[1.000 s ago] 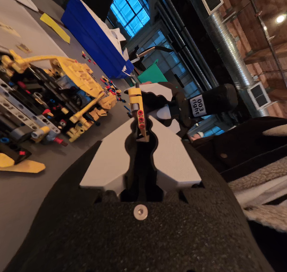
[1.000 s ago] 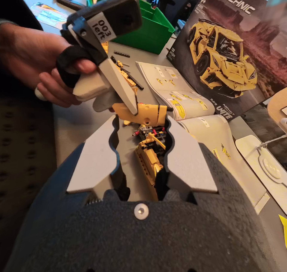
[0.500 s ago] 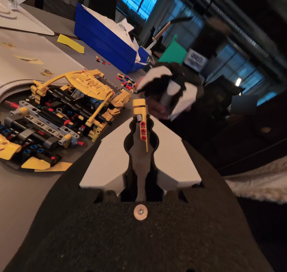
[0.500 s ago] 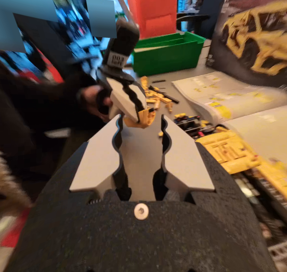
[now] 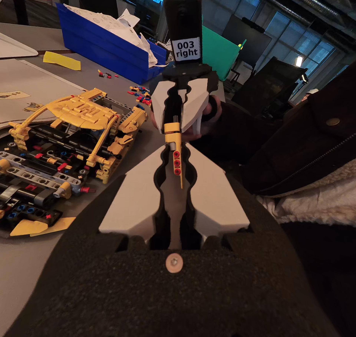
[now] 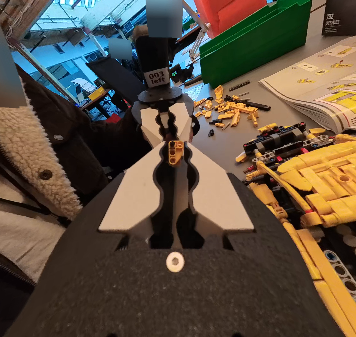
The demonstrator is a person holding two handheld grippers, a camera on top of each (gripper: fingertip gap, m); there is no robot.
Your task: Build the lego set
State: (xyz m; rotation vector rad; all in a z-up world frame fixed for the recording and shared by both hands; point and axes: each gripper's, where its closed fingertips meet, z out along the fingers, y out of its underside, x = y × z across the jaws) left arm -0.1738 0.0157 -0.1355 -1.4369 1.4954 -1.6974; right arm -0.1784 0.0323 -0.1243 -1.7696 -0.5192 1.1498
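Observation:
A small yellow Lego sub-assembly (image 5: 176, 162) with three red pins is held in the air between both grippers, which face each other tip to tip. My left gripper (image 5: 175, 146) is shut on its pinned end. My right gripper (image 5: 172, 130) is shut on its far yellow end. In the right wrist view the piece (image 6: 174, 152) sits between my right gripper's tips (image 6: 175, 144), with the left gripper (image 6: 169, 135) just beyond. The half-built yellow and black car (image 5: 77, 135) lies on the grey table to the left, and it also shows in the right wrist view (image 6: 308, 183).
A blue bin (image 5: 107, 44) with paper stands behind the car, with small red and blue pins (image 5: 140, 96) near it. A green bin (image 6: 250, 44), an open instruction booklet (image 6: 317, 93) and loose yellow parts (image 6: 231, 110) lie on the table. A person's jacket (image 6: 38, 154) is close by. My left and right fingertips are right by each other.
The two grippers drew apart and swung round, then came back tip to tip. My right gripper, open before, has shut on the far end of the yellow piece.

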